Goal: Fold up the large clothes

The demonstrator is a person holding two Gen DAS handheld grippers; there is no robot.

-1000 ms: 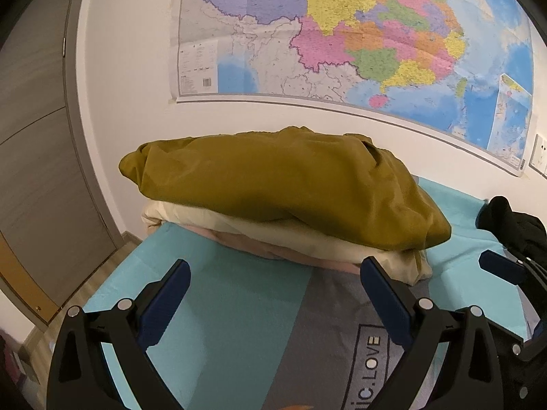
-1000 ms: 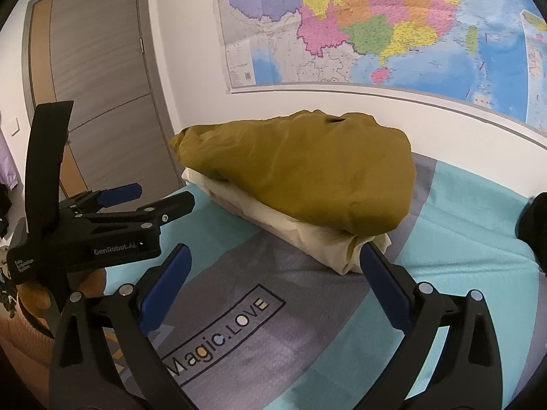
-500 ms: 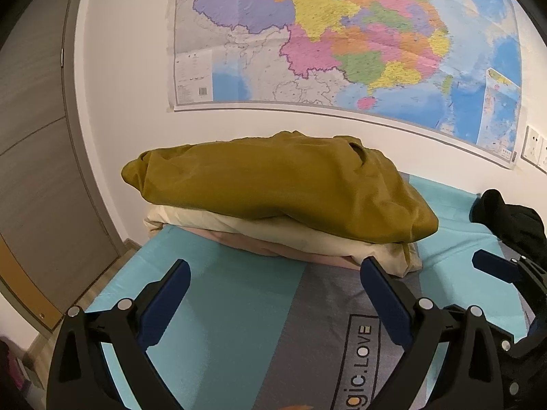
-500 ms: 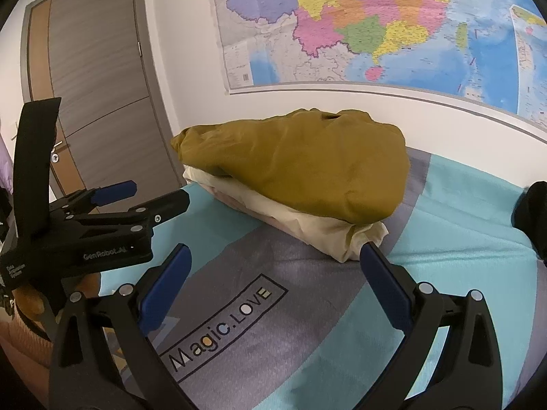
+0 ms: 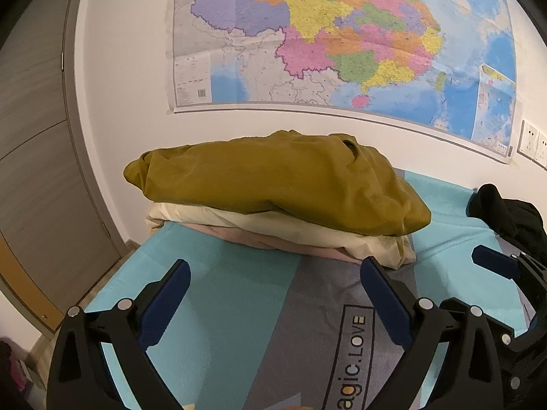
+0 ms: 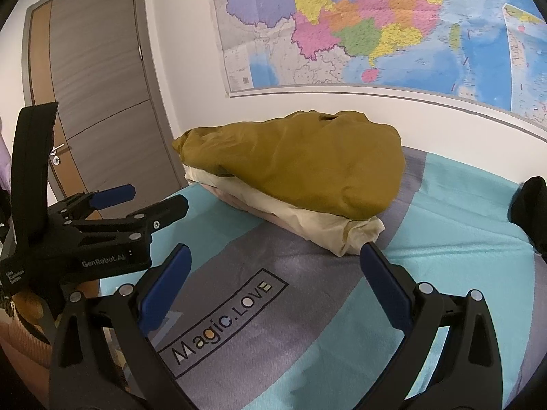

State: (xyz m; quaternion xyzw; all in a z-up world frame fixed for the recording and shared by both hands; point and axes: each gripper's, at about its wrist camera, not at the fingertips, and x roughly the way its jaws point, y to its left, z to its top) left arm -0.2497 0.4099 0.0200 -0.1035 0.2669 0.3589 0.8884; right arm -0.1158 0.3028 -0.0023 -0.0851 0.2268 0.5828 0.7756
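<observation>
Against the wall under the map [image 5: 342, 41], the folded clothes stack [image 5: 280, 188] lies on the bed [image 6: 444, 273]. Both grippers' fingers hang released, empty; only the right view shows the door handle [image 6: 56, 150].

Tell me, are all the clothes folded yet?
Some look done: the mustard garment, cream garment and pink garment sit folded in a stack on the bed. Nothing is in hand: the left gripper and right gripper are open and empty. A black garment still lies bunched up.
</observation>
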